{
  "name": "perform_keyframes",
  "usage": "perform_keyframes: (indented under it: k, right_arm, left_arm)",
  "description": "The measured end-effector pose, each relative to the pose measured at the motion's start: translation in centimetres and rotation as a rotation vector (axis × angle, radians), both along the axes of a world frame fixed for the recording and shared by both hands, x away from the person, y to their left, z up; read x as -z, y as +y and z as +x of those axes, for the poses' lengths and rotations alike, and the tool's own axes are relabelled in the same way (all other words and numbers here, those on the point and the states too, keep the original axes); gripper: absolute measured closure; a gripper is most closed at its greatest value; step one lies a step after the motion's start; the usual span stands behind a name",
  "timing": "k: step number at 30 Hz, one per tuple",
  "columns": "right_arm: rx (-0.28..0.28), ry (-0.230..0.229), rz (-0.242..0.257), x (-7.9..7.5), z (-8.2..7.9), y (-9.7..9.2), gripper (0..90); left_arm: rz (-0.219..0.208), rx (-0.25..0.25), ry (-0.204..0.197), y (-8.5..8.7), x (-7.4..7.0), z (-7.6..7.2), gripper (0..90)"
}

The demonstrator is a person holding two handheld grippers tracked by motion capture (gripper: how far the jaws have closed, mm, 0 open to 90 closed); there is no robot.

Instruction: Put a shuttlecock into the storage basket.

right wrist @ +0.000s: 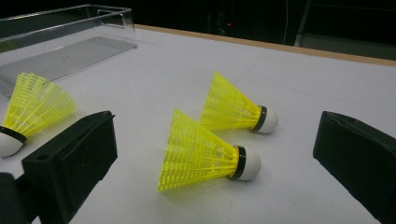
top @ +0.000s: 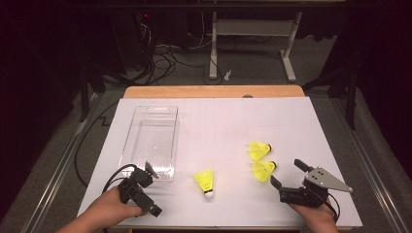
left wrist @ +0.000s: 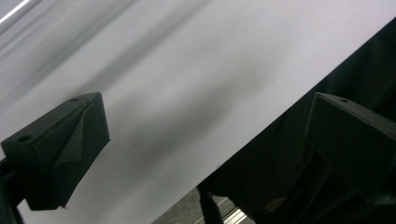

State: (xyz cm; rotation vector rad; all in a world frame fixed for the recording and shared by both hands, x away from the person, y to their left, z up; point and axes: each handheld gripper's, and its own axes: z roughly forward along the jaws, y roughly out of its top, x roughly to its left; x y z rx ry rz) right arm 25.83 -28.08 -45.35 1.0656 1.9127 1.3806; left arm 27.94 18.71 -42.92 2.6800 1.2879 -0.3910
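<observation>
Right hand-held gripper [top: 287, 175], jaws open, faces the nearest yellow plastic shuttlecock [right wrist: 205, 152], lying sideways just ahead, white cork tip pointing right.

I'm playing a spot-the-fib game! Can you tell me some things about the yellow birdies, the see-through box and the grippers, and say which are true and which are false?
1. Three yellow shuttlecocks lie on the white table. True: near one, far one, lone one.
2. One shuttlecock is inside the clear box. False: all lie on the table outside it.
3. The right gripper is open, facing the near shuttlecock. True.
4. The left gripper holds a shuttlecock. False: its jaws are apart with nothing between.
5. The shuttlecocks have red tips. False: white tips with black bands.
</observation>
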Motion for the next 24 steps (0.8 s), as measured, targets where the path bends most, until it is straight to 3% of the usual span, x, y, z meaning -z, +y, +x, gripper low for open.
perform_keyframes:
  k: [24]
  right_arm:
    - [-0.003,0.001,0.001,0.0,0.0,0.0,0.4]
  left_arm:
    - [-0.032,0.112,0.011,-5.2,0.4,0.0,0.8]
